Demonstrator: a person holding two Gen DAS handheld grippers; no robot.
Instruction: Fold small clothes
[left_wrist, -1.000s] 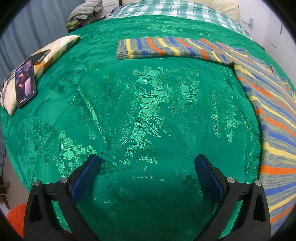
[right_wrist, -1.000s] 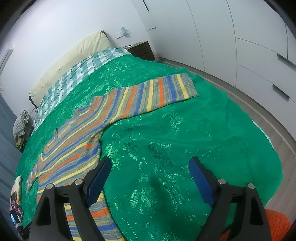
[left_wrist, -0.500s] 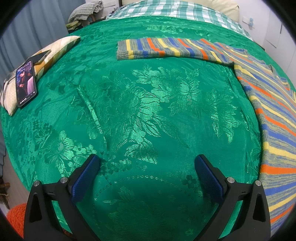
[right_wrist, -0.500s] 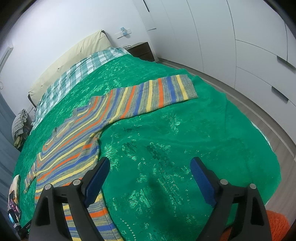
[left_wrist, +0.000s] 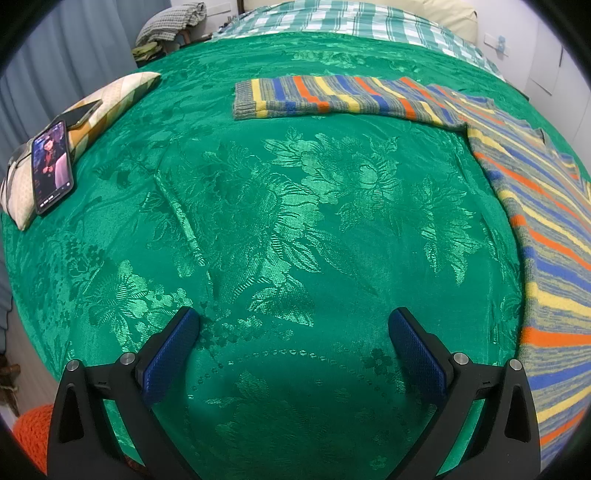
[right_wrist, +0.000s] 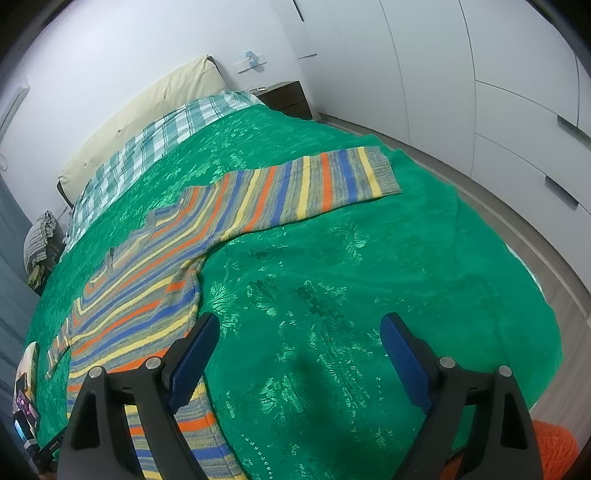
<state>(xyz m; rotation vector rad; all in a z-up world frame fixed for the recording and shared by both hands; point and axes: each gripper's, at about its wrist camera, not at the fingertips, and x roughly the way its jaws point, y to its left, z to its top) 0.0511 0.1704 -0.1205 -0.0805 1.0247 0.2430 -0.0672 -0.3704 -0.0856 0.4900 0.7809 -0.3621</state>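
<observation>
A striped knit sweater in grey, blue, yellow and orange lies flat on a green bedspread (left_wrist: 280, 206). In the left wrist view its body (left_wrist: 546, 236) runs down the right edge and one sleeve (left_wrist: 332, 96) stretches left across the far side. In the right wrist view the body (right_wrist: 136, 310) lies at the left and the other sleeve (right_wrist: 306, 192) reaches right. My left gripper (left_wrist: 293, 332) is open and empty above bare bedspread, left of the sweater. My right gripper (right_wrist: 299, 336) is open and empty, its left finger over the sweater's edge.
A phone (left_wrist: 50, 166) with a lit screen rests on a small patterned cushion (left_wrist: 107, 99) at the bed's left edge. A plaid sheet (right_wrist: 159, 144) and a cream pillow (right_wrist: 147, 107) lie at the head. White wardrobes (right_wrist: 480, 74) stand right of the bed. An orange thing (right_wrist: 554, 443) is below.
The right gripper has drifted slightly, so the sweater sits a little lower and further right in its view. The left gripper has not moved. Both stay open.
</observation>
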